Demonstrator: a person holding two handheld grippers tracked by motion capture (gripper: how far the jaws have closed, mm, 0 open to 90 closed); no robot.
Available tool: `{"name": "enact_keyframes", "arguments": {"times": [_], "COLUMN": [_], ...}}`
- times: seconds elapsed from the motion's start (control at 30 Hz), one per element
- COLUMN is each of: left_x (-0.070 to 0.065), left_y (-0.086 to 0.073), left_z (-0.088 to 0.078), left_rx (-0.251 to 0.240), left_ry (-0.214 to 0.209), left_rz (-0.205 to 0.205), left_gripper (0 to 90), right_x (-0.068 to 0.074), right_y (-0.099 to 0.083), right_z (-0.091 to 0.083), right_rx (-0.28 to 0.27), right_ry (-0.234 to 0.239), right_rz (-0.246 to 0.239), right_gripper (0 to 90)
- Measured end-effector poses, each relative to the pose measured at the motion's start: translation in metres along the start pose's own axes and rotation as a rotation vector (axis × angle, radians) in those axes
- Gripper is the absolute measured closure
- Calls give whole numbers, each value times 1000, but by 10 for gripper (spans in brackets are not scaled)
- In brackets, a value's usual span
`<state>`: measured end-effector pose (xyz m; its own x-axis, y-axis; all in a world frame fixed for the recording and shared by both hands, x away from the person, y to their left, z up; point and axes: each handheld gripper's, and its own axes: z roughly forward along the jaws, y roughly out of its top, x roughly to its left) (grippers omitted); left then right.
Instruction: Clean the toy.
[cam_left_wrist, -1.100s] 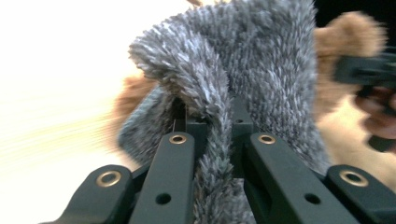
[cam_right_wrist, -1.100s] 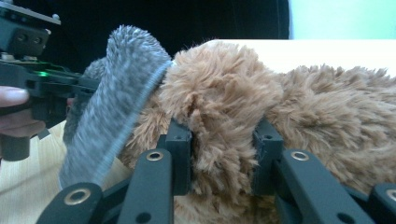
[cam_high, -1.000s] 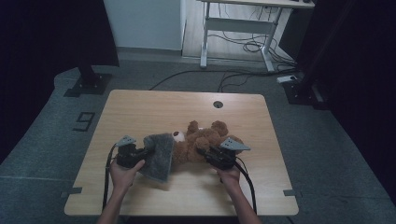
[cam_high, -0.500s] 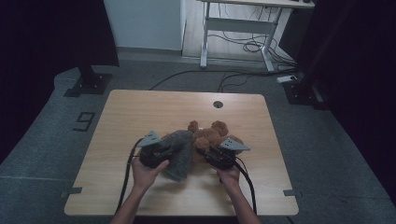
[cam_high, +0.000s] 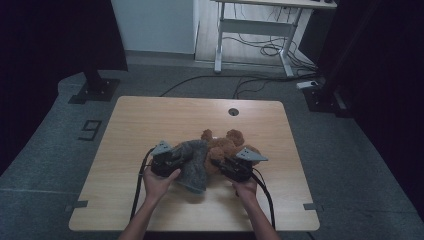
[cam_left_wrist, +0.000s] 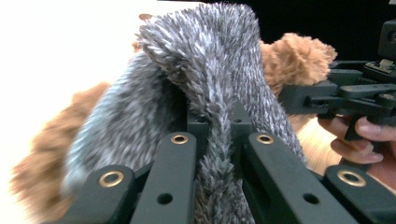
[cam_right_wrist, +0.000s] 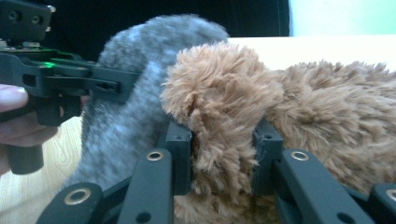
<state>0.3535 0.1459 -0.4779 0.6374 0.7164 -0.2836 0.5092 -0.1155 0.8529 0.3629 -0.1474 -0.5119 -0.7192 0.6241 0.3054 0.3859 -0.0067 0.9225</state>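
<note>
High view: dim, with dark surroundings and a brighter floor strip at top; mild softness throughout. Left gripper view: the tabletop is overexposed to white, and the brown plush at lower left is blurred. Right gripper view: evenly lit, reasonably sharp.

high view: overhead, forward-down | gripper views: close, facing inward, sharing teddy bear

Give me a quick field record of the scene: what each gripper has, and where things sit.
left gripper: shut on grey cloth
right gripper: shut on a limb of the teddy
teddy: brown plush, lying on the table, near its middle
grey cloth: fuzzy, draped against the teddy's left side
grippers: close together, facing each other across the toy
</note>
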Motion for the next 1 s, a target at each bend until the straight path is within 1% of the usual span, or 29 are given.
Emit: {"name": "enact_keyframes", "arguments": {"times": [0.17,0.27,0.33,0.4,0.43,0.47,0.53,0.57,0.63,0.7,0.77,0.9,1.0], "left_x": [15,22,24,24,25,25,26,26,27,27,27,28,28], "left_y": [-4,-10,-12,-13,-12,-12,-13,-13,-14,-14,-14,-14,-15], "left_z": [-15,-18,-17,-17,-17,-16,-16,-16,-16,-15,-16,-16,-16], "left_rx": [-15,-21,-23,-27,-27,-28,-27,-27,-27,-27,-27,-25,-26], "left_ry": [34,32,22,28,28,28,27,27,26,25,24,20,17], "left_rz": [-27,-55,-66,-66,-65,-66,-70,-70,-71,-71,-73,-76,-78], "left_gripper": [841,840,840,840,840,840,839,839,839,839,838,838,837], "right_x": [1,2,6,11,14,17,16,15,9,3,-6,-23,-39], "right_y": [-1,-1,0,3,6,10,14,15,19,19,18,16,11], "right_z": [0,-1,-2,-6,-10,-17,-31,-37,-53,-63,-71,-79,-81], "right_rx": [-4,-6,0,18,24,28,6,-5,-23,-27,-19,-16,22], "right_ry": [-1,-4,-25,-37,-49,-68,-109,-123,-169,-232,-299,-351,-382], "right_rz": [1,1,-26,-54,-66,-79,-91,-93,-96,-103,-113,-84,-57], "right_gripper": [670,645,570,443,388,355,315,303,281,253,235,214,185]}}
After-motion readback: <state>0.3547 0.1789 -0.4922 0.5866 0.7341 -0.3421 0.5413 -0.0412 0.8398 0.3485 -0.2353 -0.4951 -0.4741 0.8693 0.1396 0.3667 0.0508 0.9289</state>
